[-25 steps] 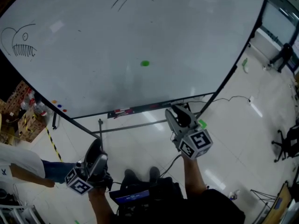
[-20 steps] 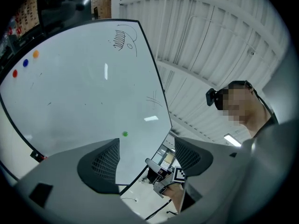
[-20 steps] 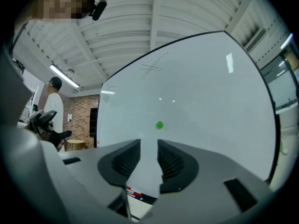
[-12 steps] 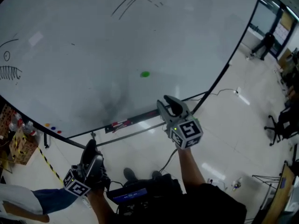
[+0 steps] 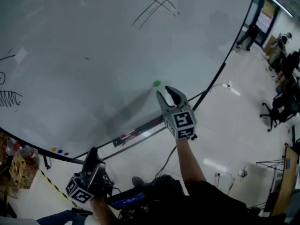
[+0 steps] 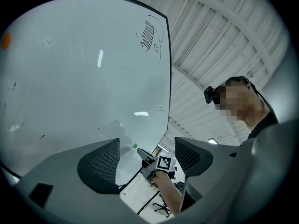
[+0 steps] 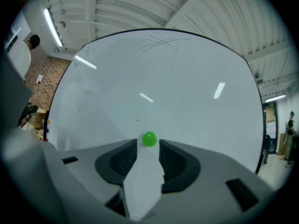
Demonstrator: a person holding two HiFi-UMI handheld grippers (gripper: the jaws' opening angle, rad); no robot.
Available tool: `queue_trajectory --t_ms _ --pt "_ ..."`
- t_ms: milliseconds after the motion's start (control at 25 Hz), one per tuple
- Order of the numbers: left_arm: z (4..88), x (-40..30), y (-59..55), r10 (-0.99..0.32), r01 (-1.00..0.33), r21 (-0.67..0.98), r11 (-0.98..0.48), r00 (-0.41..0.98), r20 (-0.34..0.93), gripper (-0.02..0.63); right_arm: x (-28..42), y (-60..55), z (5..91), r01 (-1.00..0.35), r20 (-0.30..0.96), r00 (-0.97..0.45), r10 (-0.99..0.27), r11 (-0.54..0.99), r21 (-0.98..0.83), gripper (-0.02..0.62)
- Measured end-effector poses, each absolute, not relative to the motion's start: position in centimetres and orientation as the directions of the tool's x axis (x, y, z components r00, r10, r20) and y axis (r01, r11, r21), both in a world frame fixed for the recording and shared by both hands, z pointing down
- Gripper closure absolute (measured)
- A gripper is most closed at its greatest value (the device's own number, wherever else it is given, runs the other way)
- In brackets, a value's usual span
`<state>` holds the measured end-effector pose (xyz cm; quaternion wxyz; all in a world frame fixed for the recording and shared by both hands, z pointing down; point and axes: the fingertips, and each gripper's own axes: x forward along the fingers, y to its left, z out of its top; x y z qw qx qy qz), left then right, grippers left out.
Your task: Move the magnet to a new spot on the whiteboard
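My left hand-held gripper [image 5: 92, 152] hung low, spread, empty | green magnet [image 5: 156, 84] stayed on the whiteboard [image 5: 93, 55] | my right hand-held gripper [image 5: 166, 94] had come up to it, jaws just widened, magnet at their tips, unpinched | pinch likely next.

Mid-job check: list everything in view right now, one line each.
whiteboard: one, white, fills the view ahead, pen sketches on it
magnet: one, green, low on the whiteboard
small magnets: three, orange, blue, red, whiteboard's lower left edge
office chair: one, black, floor at right
left gripper: one, grey, low left, open, empty
right gripper: one, grey, aimed at the magnet, jaws just been opening, magnet ahead of the tips, ungripped
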<state>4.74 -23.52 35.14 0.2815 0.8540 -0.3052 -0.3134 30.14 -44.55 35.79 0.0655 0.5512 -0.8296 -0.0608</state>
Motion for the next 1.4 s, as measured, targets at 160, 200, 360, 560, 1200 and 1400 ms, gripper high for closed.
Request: queue_trajectory --t_ms 160,200,360,560,1200,1400 --pt "35.7 3.3 -24.1 -0.697 -0.331 0.686 -0.648 0.619 -0.361 0.242 29.5 -46.2 35.6 -0.914 0.052 -0.314 -0.948 0.317 0.254 0.419" --pt "35.7 3.0 -24.1 -0.7 -0.332 0.686 -0.647 0.615 -0.363 0.242 29.4 -46.6 35.7 -0.914 0.053 -0.305 -0.951 0.308 0.265 0.419" --pt "35.7 2.6 -24.4 -0.715 -0.345 0.689 -0.638 0.598 -0.363 0.242 28.3 -47.1 35.6 -0.906 0.055 -0.297 -0.953 0.299 0.3 0.419" --pt "35.8 3.6 -24.1 -0.73 -0.358 0.695 -0.624 0.585 -0.354 0.242 28.3 -47.3 35.4 -0.866 0.076 -0.308 -0.948 0.313 0.39 0.42" --pt "35.7 4.4 -21.4 -0.789 -0.452 0.678 -0.58 0.52 -0.328 0.242 28.5 -44.4 33.6 -0.842 0.039 -0.423 -0.905 0.409 0.351 0.445" --pt "35.4 2.8 -18.5 -0.839 -0.522 0.671 -0.526 0.447 -0.31 0.242 25.0 -42.1 33.0 -0.799 0.024 -0.519 -0.854 0.495 0.34 0.445"
